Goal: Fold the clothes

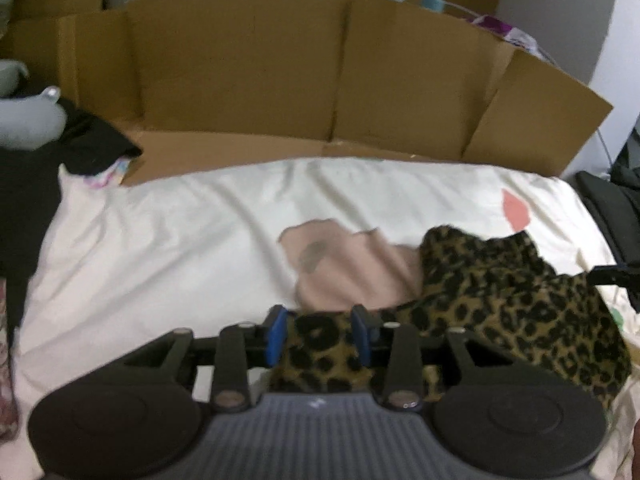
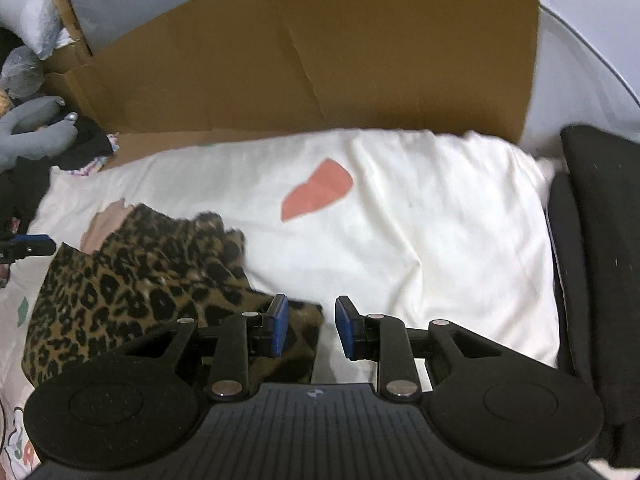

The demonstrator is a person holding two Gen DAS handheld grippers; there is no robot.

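No readable writing or brand is seen in either view; only a small pale mark is made out on the grey housing of each tool, too small to be read. In the left wrist view, the left tool [image 1: 320, 334] is seen with its blue pads apart, and the leopard-print garment [image 1: 500, 300] lies between them without being pressed by either pad. The garment's pale pink inner side [image 1: 348, 268] is shown turned up on the cream bedsheet [image 1: 160, 240], and the flattened cardboard [image 1: 240, 80] stands behind the bed. A black garment [image 1: 80, 136] at the left is shown best here. In the right wrist view, the right tool [image 2: 310, 330] is seen with its pads apart, the garment's corner lying beside the left pad, and bare sheet between the pads. The salmon patch [image 2: 316, 190] on the sheet is shown in full only here, as is a black chair [image 2: 600, 240] at the right.
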